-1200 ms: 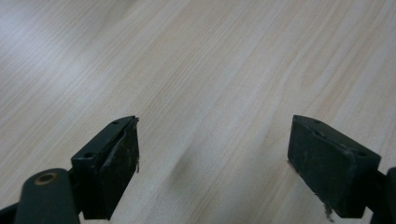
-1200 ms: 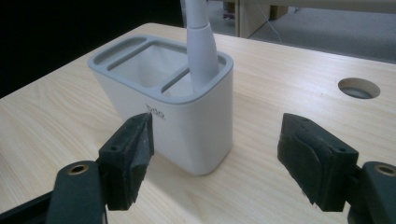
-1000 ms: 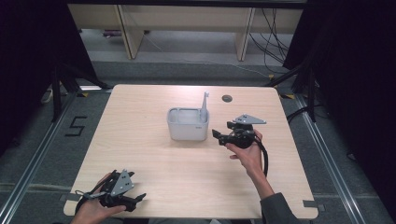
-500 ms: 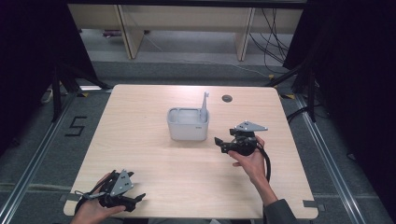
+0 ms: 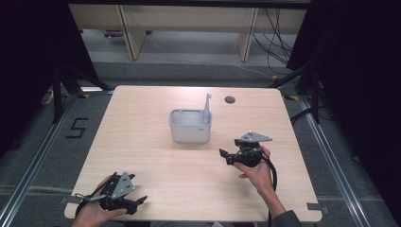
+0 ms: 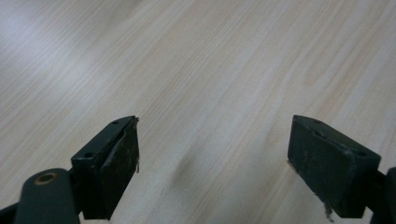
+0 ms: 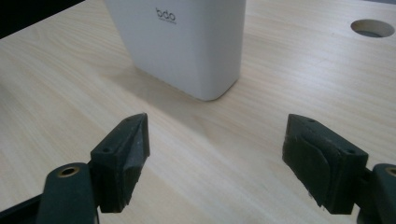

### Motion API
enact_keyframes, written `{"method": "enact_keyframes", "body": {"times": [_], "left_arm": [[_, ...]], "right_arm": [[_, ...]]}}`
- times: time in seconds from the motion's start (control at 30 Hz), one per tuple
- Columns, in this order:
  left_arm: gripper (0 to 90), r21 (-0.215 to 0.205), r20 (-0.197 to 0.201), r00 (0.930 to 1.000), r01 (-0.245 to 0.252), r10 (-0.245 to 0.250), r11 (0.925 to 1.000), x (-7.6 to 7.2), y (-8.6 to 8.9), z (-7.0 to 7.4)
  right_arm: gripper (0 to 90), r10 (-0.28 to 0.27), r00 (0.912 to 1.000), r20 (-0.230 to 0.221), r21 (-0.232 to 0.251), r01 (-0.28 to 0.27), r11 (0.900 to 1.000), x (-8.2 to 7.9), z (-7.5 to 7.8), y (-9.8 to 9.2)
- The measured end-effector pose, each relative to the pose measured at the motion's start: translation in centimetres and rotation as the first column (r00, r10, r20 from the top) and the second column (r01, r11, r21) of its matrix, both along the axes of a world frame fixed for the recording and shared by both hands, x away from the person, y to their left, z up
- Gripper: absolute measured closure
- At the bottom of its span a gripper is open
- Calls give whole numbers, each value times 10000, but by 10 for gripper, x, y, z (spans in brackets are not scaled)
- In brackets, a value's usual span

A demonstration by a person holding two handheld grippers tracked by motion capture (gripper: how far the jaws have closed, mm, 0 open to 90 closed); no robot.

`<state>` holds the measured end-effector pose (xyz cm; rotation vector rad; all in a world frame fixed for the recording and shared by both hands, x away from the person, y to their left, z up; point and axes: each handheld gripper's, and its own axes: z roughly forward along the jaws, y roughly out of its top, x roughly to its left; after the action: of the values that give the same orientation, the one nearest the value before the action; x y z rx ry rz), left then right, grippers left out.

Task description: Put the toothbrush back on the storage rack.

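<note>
White plastic bin (image 5: 190,126), rounded and glossy, stood mid-table just beyond the right gripper (image 5: 226,155), whose matte black jaws gaped empty. Left gripper (image 5: 137,204) also gaped over pale woodgrain table (image 5: 142,146). A grey upright piece (image 5: 207,108) stood inside the bin.

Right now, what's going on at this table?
A person holds a gripper in each hand at a wooden table. The right gripper points, jaws open and empty, at the white container mid-table, apart from it. The left gripper sits open near the front edge, over bare wood.
</note>
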<state>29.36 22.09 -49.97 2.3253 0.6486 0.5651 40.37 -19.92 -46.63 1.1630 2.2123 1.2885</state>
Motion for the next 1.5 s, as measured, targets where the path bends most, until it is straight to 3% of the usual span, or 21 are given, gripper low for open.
{"method": "enact_keyframes", "body": {"times": [0.07, 0.1, 0.2, 0.23, 0.3, 0.33, 0.37, 0.43, 0.47, 0.53, 0.57, 0.6, 0.63, 0.8, 0.93, 1.0, 1.03, 1.23, 1.43, 1.47, 1.5], "left_arm": [[163, 83, 53, 9999, 87, -88, 9999, 1, 0, 1], [163, 67, 49, 10000, 78, -78, 9999, 0, 0, 1], [164, 113, 70, 9999, 91, -92, 9999, 0, 1, 1], [163, 96, 55, 9999, 85, -85, 9999, 0, 1, 0], [164, 88, 53, 10000, 80, -80, 9999, 0, 0, 0], [163, 86, 50, 10000, 76, -77, 9999, 0, 0, 0], [163, 85, 47, 10000, 74, -74, 9999, 0, 0, 0], [163, 73, 63, 10000, 69, -70, 9999, 0, 0, 1], [164, 98, 71, 9999, 80, -81, 9999, 0, 0, 1], [164, 81, 53, 10000, 80, -81, 9999, 0, 0, 1], [164, 101, 56, 9999, 90, -90, 9999, 0, 1, 1], [163, 108, 66, 9999, 82, -83, 9999, 0, 1, 1], [164, 100, 72, 9999, 77, -77, 9999, 0, 0, 0], [164, 45, 8, 10000, -6, 6, 10000, 0, 0, 0], [163, 58, 16, 10000, 66, -66, 10000, 0, 0, 0], [164, 98, 34, 10000, 67, -68, 9999, 0, 0, 0], [163, 99, 25, 10000, 95, -95, 9999, 0, 0, 0], [163, 69, 8, 10000, 51, -51, 10000, 0, 0, 0], [163, 77, 16, 10000, 56, -56, 10000, 0, 0, 0], [163, -98, -3, 10000, -56, 56, 9999, 0, -1, -1], [163, -109, 0, 10000, -50, 50, 9999, 0, -1, -1]], "right_arm": [[237, 87, 9998, -189, 177, -84, 9998, -4, 0, -1], [238, 68, 9999, 78, -98, -68, 9999, -5, 1, -2], [235, -4, 9998, -197, 187, 8, 9998, -10, -1, -1], [229, 79, 9993, -361, 23, -78, 10000, -11, -2, -2], [231, 105, 9999, -74, -164, -107, 9998, -12, -4, -4], [231, 51, 9992, -394, -34, -53, 10000, -14, -5, -3], [231, 33, 9991, -434, 72, -30, 10000, -15, -6, -3], [231, 86, 9998, -206, -215, -90, 9997, -16, -8, -5], [231, 101, 9991, -422, -228, -111, 9997, -18, -9, -5], [228, 60, 9990, -434, -353, -75, 9993, -20, -10, -6], [223, 357, 9991, -247, -470, -369, 9982, -19, -11, -6], [223, 40, 9984, -568, -350, -60, 9994, -23, -10, -5], [224, 230, 9994, -245, -650, -246, 9976, -23, -10, -7], [224, 311, 9984, -479, -360, -329, 9988, -30, -13, -5], [219, 279, 9985, -478, -654, -310, 9974, -35, -13, -8], [214, 159, 9966, -803, -374, -189, 9991, -38, -14, -7], [212, 329, 9979, -553, -619, -363, 9974, -37, -15, -10], [206, 202, 9964, -829, -674, -258, 9974, -43, -16, -14], [201, 279, 9965, -789, -611, -328, 9976, -45, -17, -20], [200, 171, 9957, -914, -590, -225, 9980, -47, -17, -20], [198, 233, 9971, -727, -669, -282, 9974, -47, -17, -22]]}}
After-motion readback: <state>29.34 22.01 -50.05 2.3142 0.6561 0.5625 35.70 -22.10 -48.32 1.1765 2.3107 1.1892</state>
